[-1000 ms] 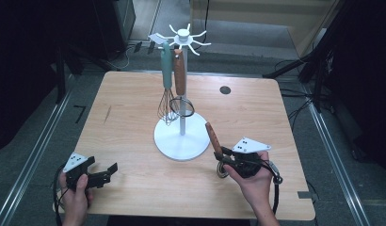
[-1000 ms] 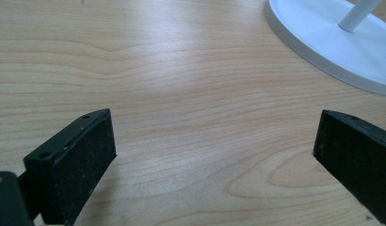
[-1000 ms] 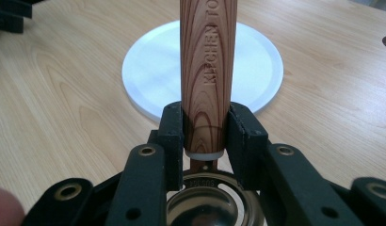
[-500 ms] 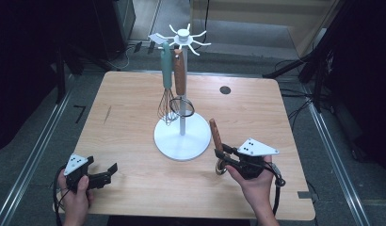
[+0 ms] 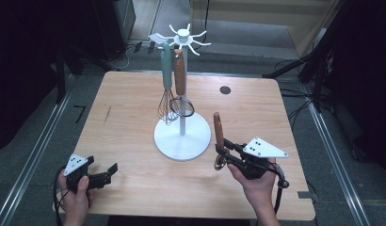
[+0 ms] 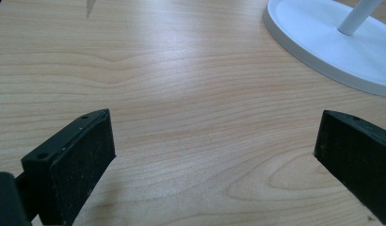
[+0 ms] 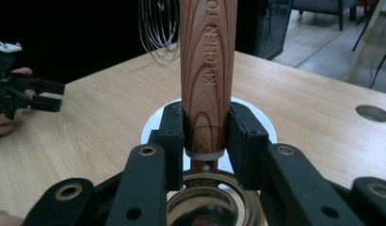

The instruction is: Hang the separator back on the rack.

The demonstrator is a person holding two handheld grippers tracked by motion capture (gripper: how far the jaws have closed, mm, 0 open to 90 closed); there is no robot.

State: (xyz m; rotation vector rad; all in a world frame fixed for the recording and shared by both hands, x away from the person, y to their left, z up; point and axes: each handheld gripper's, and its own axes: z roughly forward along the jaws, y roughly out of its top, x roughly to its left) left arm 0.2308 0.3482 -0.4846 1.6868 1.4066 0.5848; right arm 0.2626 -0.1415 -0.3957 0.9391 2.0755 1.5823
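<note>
My right gripper (image 5: 222,151) is shut on a wooden-handled utensil (image 5: 218,127), just right of the white stand's base (image 5: 172,143). Seen from the right gripper view, the handle (image 7: 207,70) stands upright between the pads, with its round metal head (image 7: 207,207) hanging below my right gripper (image 7: 205,136). On the stand's top hooks hang a teal-handled whisk (image 5: 167,101) and another wooden-handled utensil (image 5: 180,75). My left gripper (image 5: 102,170) rests open near the table's front left corner. Only bare wood lies between the jaws of my left gripper (image 6: 214,155).
A round hole (image 5: 224,90) sits in the tabletop at the back right. The stand's base (image 6: 323,42) lies ahead and to the right in the left gripper view. Dark equipment and cables surround the table (image 5: 125,117).
My right gripper has risen a little and drifted right with the utensil, and the handle now stands more upright. The left gripper has stayed put.
</note>
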